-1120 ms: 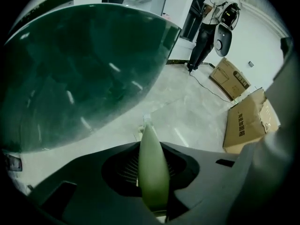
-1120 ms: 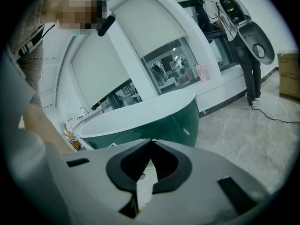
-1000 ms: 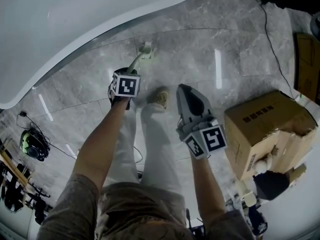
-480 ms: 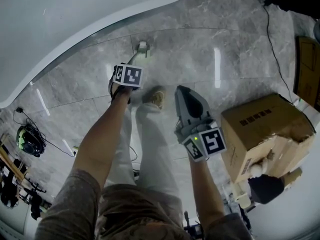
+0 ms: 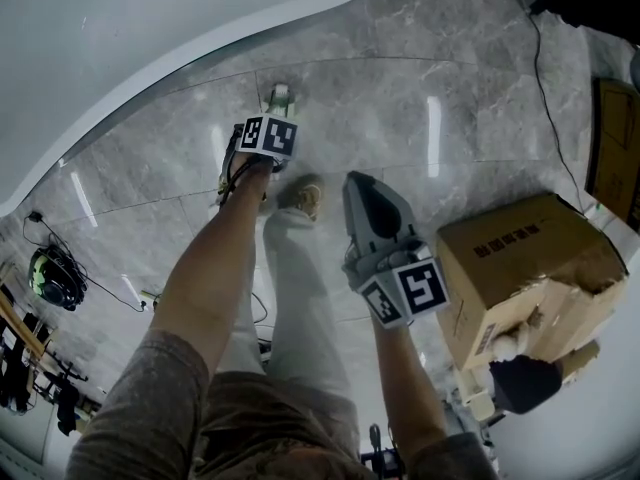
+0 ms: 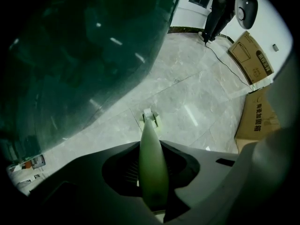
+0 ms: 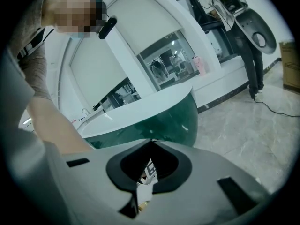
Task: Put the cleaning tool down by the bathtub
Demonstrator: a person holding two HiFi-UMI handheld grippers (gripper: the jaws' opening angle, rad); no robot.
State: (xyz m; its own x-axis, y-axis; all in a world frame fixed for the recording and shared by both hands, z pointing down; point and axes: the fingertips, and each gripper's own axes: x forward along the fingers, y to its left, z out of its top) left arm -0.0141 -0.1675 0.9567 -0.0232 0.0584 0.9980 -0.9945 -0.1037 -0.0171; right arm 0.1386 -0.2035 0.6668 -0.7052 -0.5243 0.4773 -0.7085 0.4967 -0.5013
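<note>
- The left tool is gripping the cleaning tool by its pale green handle, with the jaws closing in on either side of it.
- The handle is pointing down and away, so its small head is hanging low over the grey marble floor, just beside the curved outer wall of the bathtub.
- I cannot tell whether the head is touching the floor.
- The right tool is idling with its jaws together and nothing between them, hovering over the floor near the person's shoe.
- As I judge it, the carrying part is looking finished: the cleaning tool is sitting over the right spot by the tub.
- What is left is lowering it onto the floor, opening the left jaws and drawing clear.
- The head view is showing the whole layout: the white tub rim along the top left, both arms, and a cardboard box at the right, well apart from the drop spot. The left jaws are hiding under the marker cube there.
- The left gripper view is supplying the grip itself and the tub's dark green side.
- The right gripper view is looking across at the tub, not at the cleaning tool.
</note>
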